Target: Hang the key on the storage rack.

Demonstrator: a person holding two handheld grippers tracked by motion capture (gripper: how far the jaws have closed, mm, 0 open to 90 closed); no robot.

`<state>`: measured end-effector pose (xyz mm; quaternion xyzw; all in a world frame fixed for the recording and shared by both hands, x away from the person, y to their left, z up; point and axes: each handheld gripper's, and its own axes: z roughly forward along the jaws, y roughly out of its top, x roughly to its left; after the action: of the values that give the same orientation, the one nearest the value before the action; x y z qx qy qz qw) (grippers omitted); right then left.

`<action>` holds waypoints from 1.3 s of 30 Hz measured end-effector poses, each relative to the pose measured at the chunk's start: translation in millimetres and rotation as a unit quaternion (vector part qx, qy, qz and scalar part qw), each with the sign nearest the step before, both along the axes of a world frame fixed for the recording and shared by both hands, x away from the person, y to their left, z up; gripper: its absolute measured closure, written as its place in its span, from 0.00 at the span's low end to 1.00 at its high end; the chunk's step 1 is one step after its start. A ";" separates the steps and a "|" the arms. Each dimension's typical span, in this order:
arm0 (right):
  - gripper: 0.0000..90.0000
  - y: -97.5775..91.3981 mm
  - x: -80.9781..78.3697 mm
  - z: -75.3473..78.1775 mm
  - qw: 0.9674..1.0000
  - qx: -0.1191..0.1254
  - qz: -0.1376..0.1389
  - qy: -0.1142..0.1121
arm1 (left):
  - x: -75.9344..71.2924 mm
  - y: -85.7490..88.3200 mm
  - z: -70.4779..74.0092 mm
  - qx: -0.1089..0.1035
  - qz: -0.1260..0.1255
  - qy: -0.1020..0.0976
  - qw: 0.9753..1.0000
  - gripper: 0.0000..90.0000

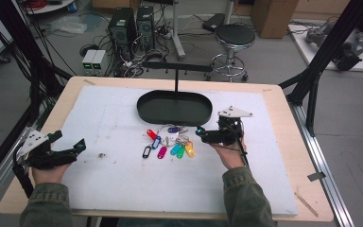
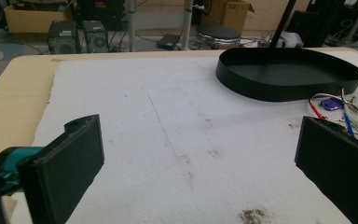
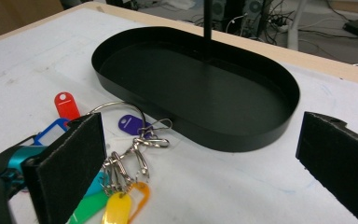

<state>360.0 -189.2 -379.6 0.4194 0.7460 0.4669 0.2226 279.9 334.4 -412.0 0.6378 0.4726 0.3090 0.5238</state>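
High view: your right gripper (image 1: pixel 202 134) sat beside the key tags (image 1: pixel 169 143) | Left gripper view: fingers (image 2: pixel 70 163) wide, holding nothing | Right gripper view: fingers (image 3: pixel 72 163) wide; tangled ring (image 3: pixel 116 108) could snag and slip.

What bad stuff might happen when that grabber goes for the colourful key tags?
The key tags hang together on clips and a ring, so a pinch by the open right gripper may catch one tag and drag the whole bunch, perhaps tangling it. The bunch also lies right beside the black tray, so the jaws might bump its wall and shove it. The left gripper is open and far off, so it likely cannot steady anything.
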 end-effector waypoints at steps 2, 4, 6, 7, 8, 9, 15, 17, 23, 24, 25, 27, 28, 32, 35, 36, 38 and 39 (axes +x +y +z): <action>0.01 4.0 2.7 1.0 1.000 -0.004 0.005 0.001 | -0.2 0.4 0.2 0.000 -0.001 0.000 1.000 0.02; 0.01 10.0 6.3 2.6 1.000 -0.007 0.014 0.006 | -0.2 0.8 0.1 0.000 -0.001 0.001 1.000 0.02; 0.01 12.4 7.9 3.5 1.000 -0.012 0.018 0.011 | -0.2 0.6 0.2 0.000 -0.001 0.001 1.000 0.02; 0.01 14.8 8.9 3.8 1.000 -0.015 0.021 0.006 | 0.0 0.3 0.1 -0.001 -0.001 0.000 1.000 0.02; 0.01 17.0 9.9 3.8 1.000 -0.015 0.025 0.005 | 0.0 0.3 0.0 0.000 -0.002 0.001 1.000 0.02; 0.01 19.3 10.6 3.5 0.999 -0.016 0.027 0.010 | 0.0 0.3 0.0 0.000 -0.001 0.000 1.000 0.02; 0.01 29.7 18.9 -6.2 0.998 -0.031 0.041 0.031 | -0.3 0.9 0.2 -0.002 -0.001 0.000 1.000 0.02; 0.01 30.7 19.9 -7.8 0.998 -0.033 0.043 0.034 | 0.0 0.8 0.0 -0.001 -0.002 0.000 1.000 0.02; 0.01 36.9 27.1 -18.8 0.995 -0.047 0.056 0.063 | 0.2 0.5 0.0 -0.001 -0.002 0.000 1.000 0.02; 0.01 36.9 27.1 -18.8 0.995 -0.047 0.056 0.063 | 0.2 0.6 0.0 -0.002 -0.002 0.000 1.000 0.02; 0.01 38.9 28.5 -21.2 0.995 -0.053 0.059 0.067 | 0.2 0.6 0.0 -0.001 -0.001 0.000 1.000 0.02; 0.01 41.0 29.9 -23.1 0.994 -0.057 0.063 0.073 | 0.3 0.6 -0.1 -0.001 -0.002 0.000 1.000 0.02; 0.01 42.2 30.6 -24.1 0.993 -0.058 0.065 0.075 | 0.3 0.5 -0.1 -0.001 -0.002 0.000 1.000 0.02; 0.01 46.0 32.1 -26.9 0.991 -0.066 0.073 0.087 | 0.6 0.1 -0.3 0.001 -0.005 0.002 1.000 0.02; 0.02 51.6 35.9 -32.7 0.986 -0.094 0.083 0.107 | 0.6 -0.2 -0.3 0.001 -0.005 0.002 1.000 0.02; 0.02 51.6 35.9 -32.7 0.986 -0.094 0.083 0.107 | 0.5 0.0 -0.3 0.000 -0.005 0.001 1.000 0.02; 0.05 53.8 37.5 -34.9 0.984 -0.097 0.093 0.115 | 0.4 0.3 -0.2 -0.002 -0.004 0.000 1.000 0.02; 0.06 56.6 38.8 -37.2 0.983 -0.105 0.096 0.121 | 0.4 0.4 -0.2 -0.002 -0.004 0.001 1.000 0.02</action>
<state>398.8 -132.6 -416.9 0.3738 0.8489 0.3511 0.1280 280.3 334.8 -412.2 0.6389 0.4712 0.3057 0.5256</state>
